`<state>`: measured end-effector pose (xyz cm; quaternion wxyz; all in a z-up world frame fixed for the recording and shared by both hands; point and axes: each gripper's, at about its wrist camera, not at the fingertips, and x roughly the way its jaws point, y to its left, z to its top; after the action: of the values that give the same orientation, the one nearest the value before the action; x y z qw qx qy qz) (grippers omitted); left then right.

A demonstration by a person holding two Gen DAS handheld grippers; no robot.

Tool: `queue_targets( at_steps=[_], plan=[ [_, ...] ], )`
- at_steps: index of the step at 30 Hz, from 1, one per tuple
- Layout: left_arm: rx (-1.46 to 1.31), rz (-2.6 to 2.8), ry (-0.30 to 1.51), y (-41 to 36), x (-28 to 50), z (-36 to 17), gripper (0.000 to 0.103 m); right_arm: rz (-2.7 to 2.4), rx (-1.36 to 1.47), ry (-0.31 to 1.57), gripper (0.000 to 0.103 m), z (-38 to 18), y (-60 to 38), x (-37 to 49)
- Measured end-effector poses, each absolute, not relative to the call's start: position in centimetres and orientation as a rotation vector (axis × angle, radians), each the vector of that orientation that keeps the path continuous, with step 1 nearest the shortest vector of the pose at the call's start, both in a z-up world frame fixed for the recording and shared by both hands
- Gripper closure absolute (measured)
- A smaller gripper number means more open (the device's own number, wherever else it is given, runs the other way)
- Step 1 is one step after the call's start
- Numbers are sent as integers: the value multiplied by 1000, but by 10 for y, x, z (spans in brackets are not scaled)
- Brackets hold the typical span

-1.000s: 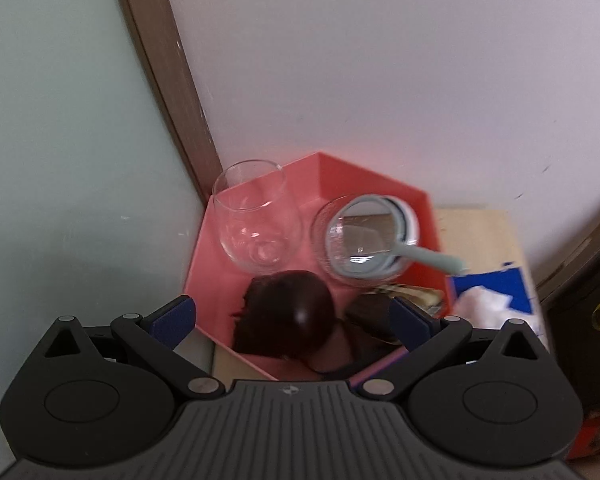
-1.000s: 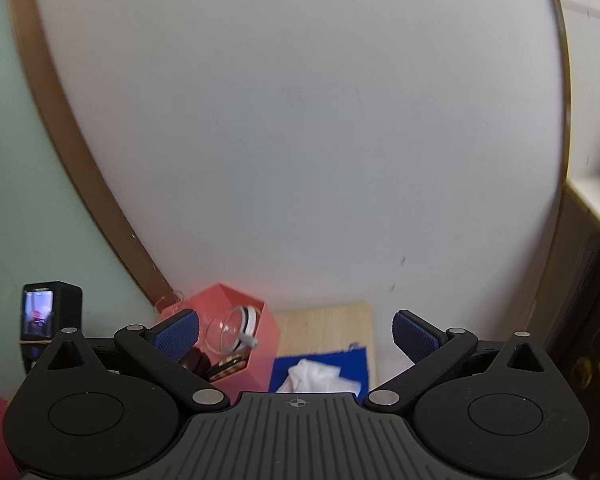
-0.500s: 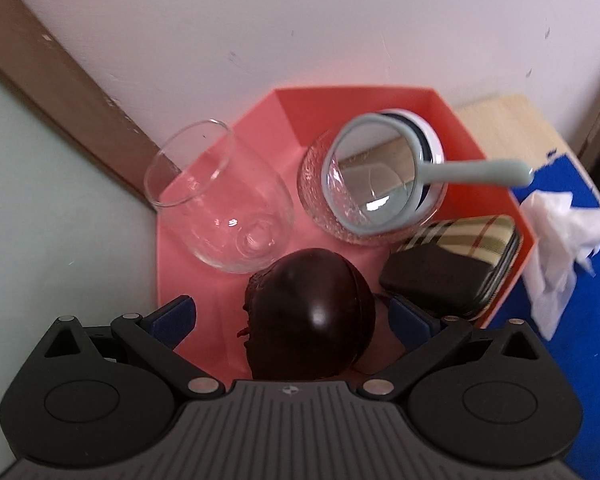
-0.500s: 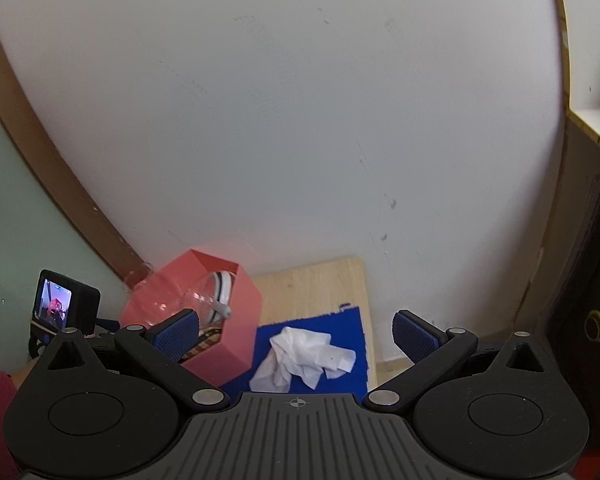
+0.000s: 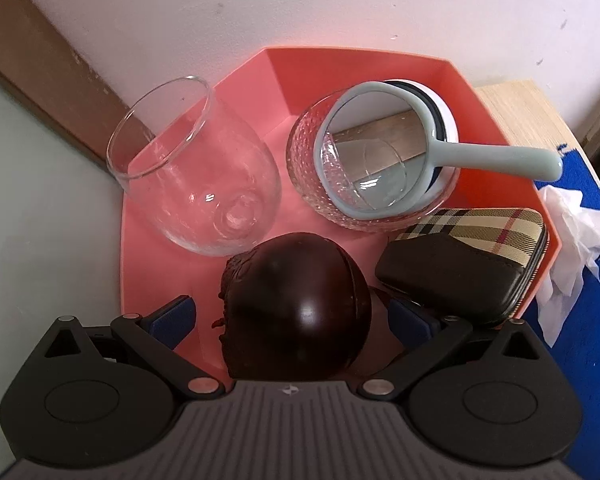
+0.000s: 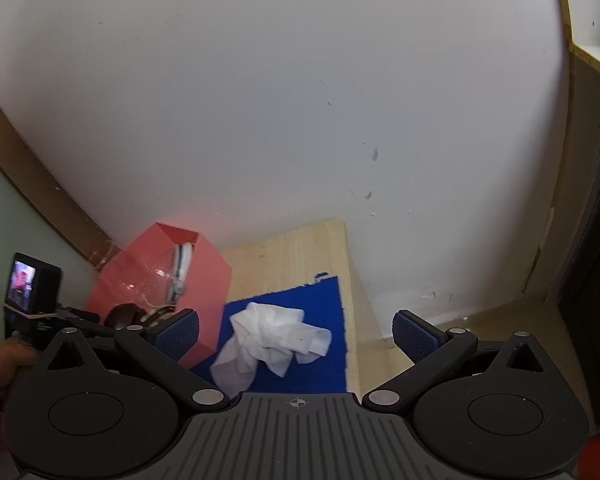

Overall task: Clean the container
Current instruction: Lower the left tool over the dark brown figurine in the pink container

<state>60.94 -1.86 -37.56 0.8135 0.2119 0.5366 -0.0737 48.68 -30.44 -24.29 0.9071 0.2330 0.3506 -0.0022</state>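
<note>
A: Where's the container?

B: The pink tray [image 5: 380, 68] sits on the counter [image 6: 296, 252] against the wall [image 6: 260, 100], at the counter's left end. The left tongs [image 5: 292, 316] hang over its near edge, spread wide, with the dark ball [image 5: 296, 308] between the 2 pads but not touched by either.

A: What's in it?

B: 4 things. A clear glass [image 5: 196, 172] stands at the back left. A dimpled glass bowl [image 5: 308, 168] is at the back right, with a pale mirror [image 5: 380, 144] lying across it, handle pointing right over the tray's wall. In front of the bowl a plaid case [image 5: 472, 256] leans against the right wall. The ball is front and centre.

A: And the right tongs?

B: The right tongs [image 6: 296, 332] are wide too, holding nothing, above a white cloth [image 6: 272, 340] crumpled on a blue mat [image 6: 324, 300]. The mat lies just beside the tray, to its right.
</note>
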Motion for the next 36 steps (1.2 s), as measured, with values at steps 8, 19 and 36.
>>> queue_targets(
  at_steps=[8, 19, 36],
  plan=[
    [440, -186, 1156, -18, 617, -376, 6, -35, 507, 740, 0, -258, -315, 486],
    [449, -217, 1145, -21, 618, -373, 20, -17, 523, 747, 0, -267, -311, 485],
    [299, -169, 956, -8, 599, -326, 21, 13, 521, 722, 0, -265, -309, 487]
  ],
)
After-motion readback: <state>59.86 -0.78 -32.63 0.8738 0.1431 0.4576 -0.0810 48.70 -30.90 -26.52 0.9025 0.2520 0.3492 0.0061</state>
